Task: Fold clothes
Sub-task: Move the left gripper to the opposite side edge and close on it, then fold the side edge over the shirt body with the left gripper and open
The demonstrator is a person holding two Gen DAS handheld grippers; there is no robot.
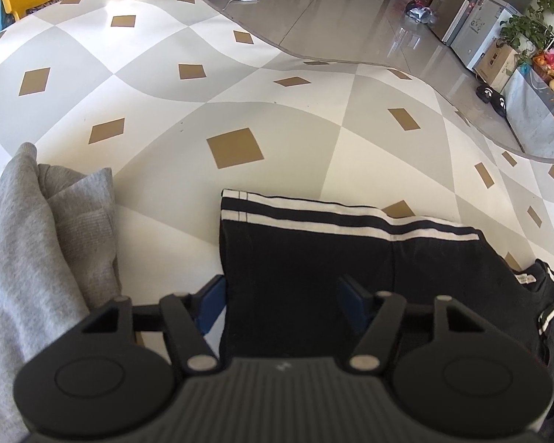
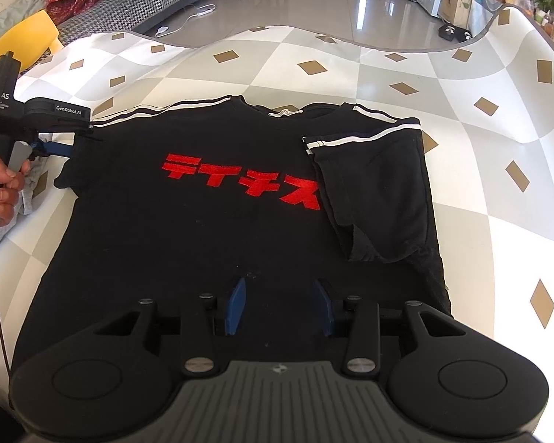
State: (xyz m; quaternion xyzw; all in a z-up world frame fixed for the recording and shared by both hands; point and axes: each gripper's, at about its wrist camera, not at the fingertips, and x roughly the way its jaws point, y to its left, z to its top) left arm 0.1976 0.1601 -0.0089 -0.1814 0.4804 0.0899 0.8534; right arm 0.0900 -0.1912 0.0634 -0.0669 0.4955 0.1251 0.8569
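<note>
Left wrist view: the left claw (image 1: 281, 297) is spread wide, its blue fingers (image 1: 213, 304) straddling the edge of the black T-shirt's (image 1: 314, 258) sleeve, which carries two white stripes. Whether the pads touch the cloth cannot be told. A grey sweatshirt (image 1: 37, 240) lies bunched just to the left on the checked mat (image 1: 240, 92).

Right wrist view: the right claw (image 2: 281, 306) is open and holds nothing, low over the shirt's hem. The T-shirt (image 2: 203, 229) lies flat, front up, red lettering (image 2: 240, 181) showing, with its right sleeve (image 2: 373, 192) folded in over the body. At the far left a hand (image 2: 3, 184) grips the left claw's (image 2: 61, 147) handle, the tool level and pointing at the other sleeve.
</note>
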